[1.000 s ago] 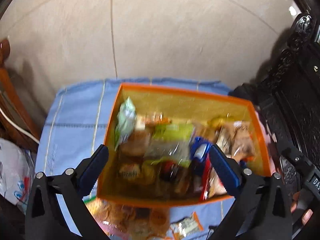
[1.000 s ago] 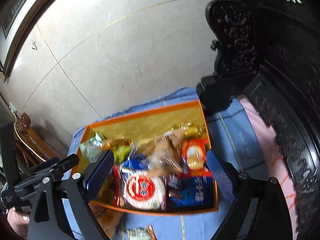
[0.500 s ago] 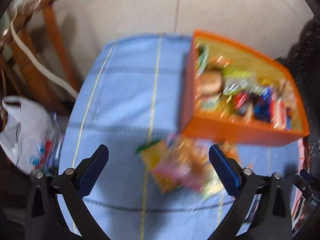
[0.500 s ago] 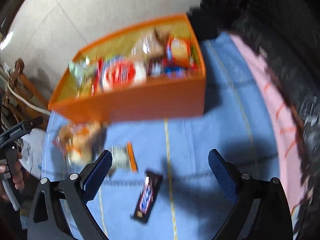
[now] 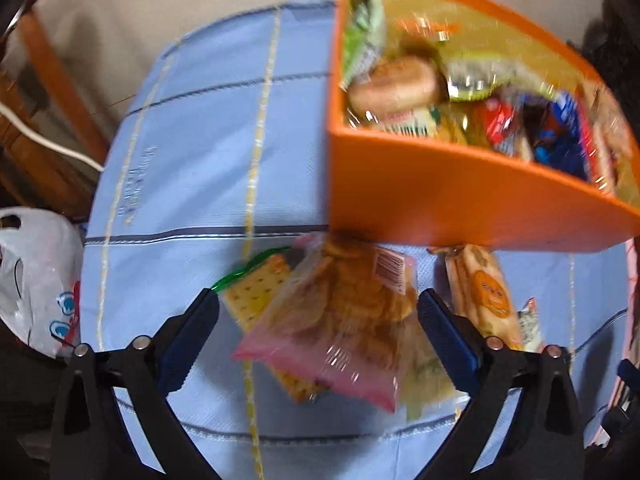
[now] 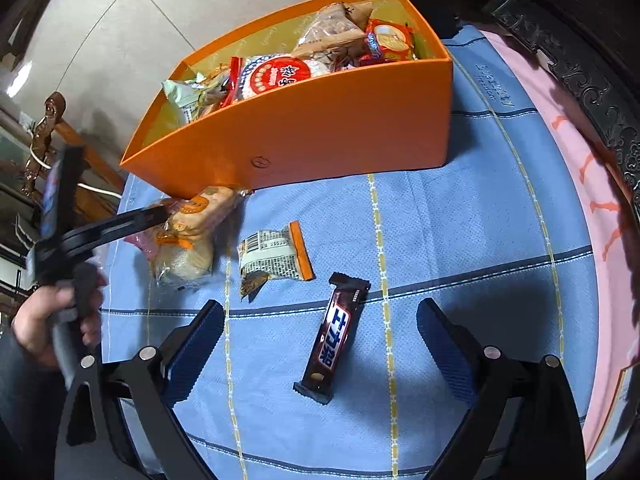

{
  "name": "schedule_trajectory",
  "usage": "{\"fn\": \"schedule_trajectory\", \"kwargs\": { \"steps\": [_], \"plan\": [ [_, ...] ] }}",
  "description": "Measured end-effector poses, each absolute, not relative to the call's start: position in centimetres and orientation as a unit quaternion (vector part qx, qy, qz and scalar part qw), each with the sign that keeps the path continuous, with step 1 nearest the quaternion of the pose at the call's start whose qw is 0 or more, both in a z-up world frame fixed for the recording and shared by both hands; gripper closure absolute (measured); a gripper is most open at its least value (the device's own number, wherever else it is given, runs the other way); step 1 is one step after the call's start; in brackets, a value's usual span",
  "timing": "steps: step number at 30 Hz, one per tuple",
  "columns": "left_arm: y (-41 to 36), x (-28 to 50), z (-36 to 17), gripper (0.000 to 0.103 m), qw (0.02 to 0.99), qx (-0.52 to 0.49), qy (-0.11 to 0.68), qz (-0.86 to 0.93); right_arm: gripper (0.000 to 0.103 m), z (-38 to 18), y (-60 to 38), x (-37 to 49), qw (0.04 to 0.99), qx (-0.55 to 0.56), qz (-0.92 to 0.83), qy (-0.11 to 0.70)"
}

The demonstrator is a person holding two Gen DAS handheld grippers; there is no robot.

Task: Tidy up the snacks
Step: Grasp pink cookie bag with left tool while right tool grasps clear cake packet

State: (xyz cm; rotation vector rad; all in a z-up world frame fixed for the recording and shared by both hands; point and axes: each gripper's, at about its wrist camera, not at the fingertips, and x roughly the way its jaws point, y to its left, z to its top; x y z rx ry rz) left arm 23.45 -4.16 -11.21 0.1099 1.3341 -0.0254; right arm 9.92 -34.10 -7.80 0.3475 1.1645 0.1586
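Orange box (image 6: 304,136) parked at the far side of the table (image 6: 460,248), already stuffed with packets, presumably as the one home for every snack. Five strays loose on the blue cloth (image 5: 180,152) in front of its near wall, likely waiting their turn.

Left tool (image 5: 318,316) spread wide, gripping nothing, poised low over the pink-edged bag (image 5: 340,320) of golden crisps. Bag right between the two fingers, overlapping a cracker pack (image 5: 260,288) on its left and tucked against the box's near wall. Biscuit roll (image 5: 480,288) just right of that tool's right finger.

Right tool (image 6: 320,336) also spread wide and empty. Chocolate bar (image 6: 336,336) straight between its fingers, lying lengthwise near to far, apart from the other snacks. White-and-orange packet (image 6: 276,256) slightly farther and to the left, between bar and roll (image 6: 192,220).

Probably lined up for two pickups at once: bag for the left, bar for the right. Contact with either not yet visible.
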Motion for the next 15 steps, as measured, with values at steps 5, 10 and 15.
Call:
{"fn": "schedule_trajectory", "kwargs": {
  "steps": [5,10,15],
  "plan": [
    [-3.5,22.4,-11.9,0.060,0.783,0.022,0.621,-0.040,0.006,-8.7,-35.0,10.1,0.810,0.179,0.067,0.554],
    [-1.8,18.1,-11.6,0.064,0.763,-0.025,0.642,-0.066,0.006,-9.4,-33.6,11.1,0.805,0.170,0.083,0.562],
    [0.0,14.2,-11.4,0.065,0.753,-0.062,0.652,-0.066,0.006,-10.0,-30.5,13.1,0.814,0.128,0.103,0.558]
  ]
}}
